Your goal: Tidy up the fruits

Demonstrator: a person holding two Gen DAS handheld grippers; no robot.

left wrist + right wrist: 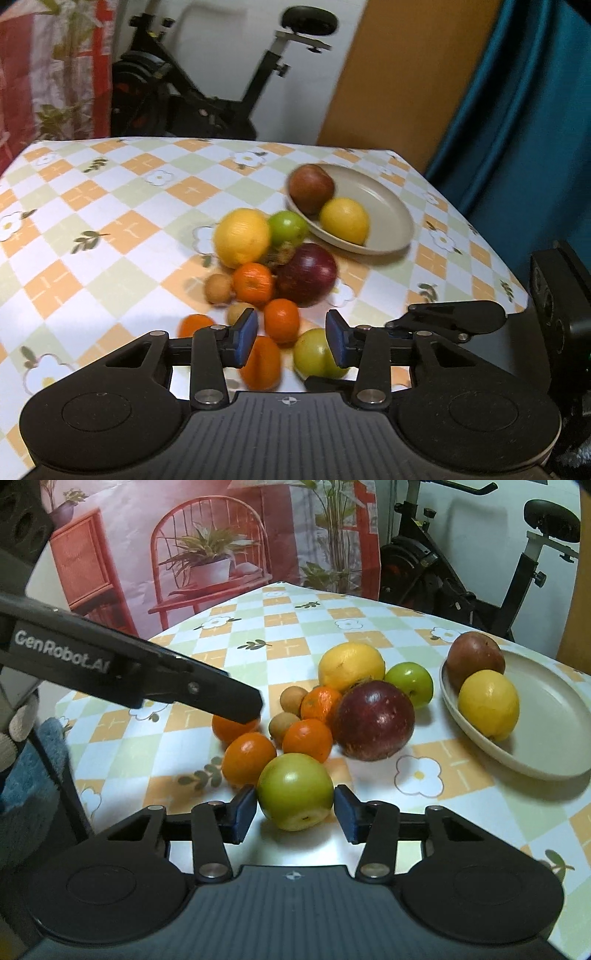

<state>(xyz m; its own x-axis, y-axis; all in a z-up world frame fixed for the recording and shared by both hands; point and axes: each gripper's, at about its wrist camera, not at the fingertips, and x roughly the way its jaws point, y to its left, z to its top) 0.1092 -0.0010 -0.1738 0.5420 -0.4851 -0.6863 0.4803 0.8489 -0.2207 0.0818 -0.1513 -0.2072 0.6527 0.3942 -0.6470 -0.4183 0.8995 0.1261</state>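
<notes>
A pile of fruit lies on the checked tablecloth: a big yellow lemon [351, 664], a dark red fruit [373, 720], a small green apple [410, 683], several oranges [248, 757] and small brown fruits [282, 725]. A beige plate [546, 731] on the right holds a red-brown fruit [474, 657] and a lemon [488, 703]. My right gripper [294, 814] is open with its pads on either side of a large green apple [294, 790]. My left gripper [290, 338] is open above the oranges [281, 319]; its finger [207, 692] shows in the right wrist view.
An exercise bike [192, 85] stands behind the table's far edge. A blue curtain [517, 110] hangs at the right. A printed backdrop [184, 554] stands behind the table. The table edge [480, 229] falls off just past the plate [369, 210].
</notes>
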